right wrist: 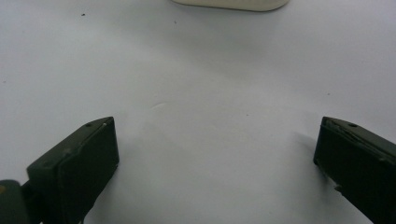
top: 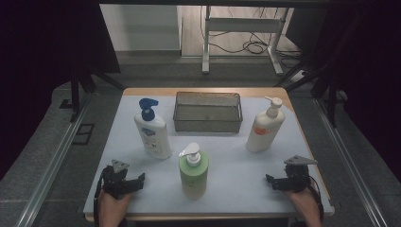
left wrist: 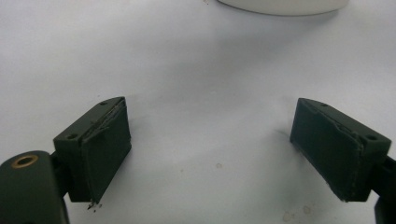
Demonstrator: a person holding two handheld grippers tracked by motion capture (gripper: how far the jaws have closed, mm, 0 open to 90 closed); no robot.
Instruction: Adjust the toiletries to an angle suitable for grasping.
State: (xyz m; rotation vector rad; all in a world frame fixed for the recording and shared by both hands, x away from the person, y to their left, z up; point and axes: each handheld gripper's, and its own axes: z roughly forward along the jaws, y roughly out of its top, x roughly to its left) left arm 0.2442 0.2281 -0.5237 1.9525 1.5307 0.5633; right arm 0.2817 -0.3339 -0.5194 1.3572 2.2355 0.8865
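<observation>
Both grippers rest low on the near edge of the table, each with its jaws spread wide and nothing between them. On the near left, the left gripper (top: 126, 182) sits in the person's left hand (top: 112, 204), its jaws pointing toward the far right. Its own view shows the two dark pads (left wrist: 108, 151) well apart over the bare white mat (left wrist: 196, 93), with the rounded base of a bottle at the top edge. On the near right, the right gripper (top: 280, 183) is held by the right hand (top: 305, 203), jaws pointing left toward the middle of the table. Its own view likewise shows wide-set pads (right wrist: 93, 163) above bare mat, and a pale bottle base at the far edge.

Between the two grippers, near the front centre, stands the green pump bottle (top: 193, 175) with its white pump head, upright and apart from both grippers. Farther back on the left stands the white bottle with a blue pump (top: 152, 130), upright. On the right, the cream bottle with a white pump (top: 265, 127) leans slightly. At the far centre, between those two bottles, sits the wire mesh basket (top: 208, 124). Beneath the mat, the table (top: 198, 91) shows a wooden edge at the far side.
</observation>
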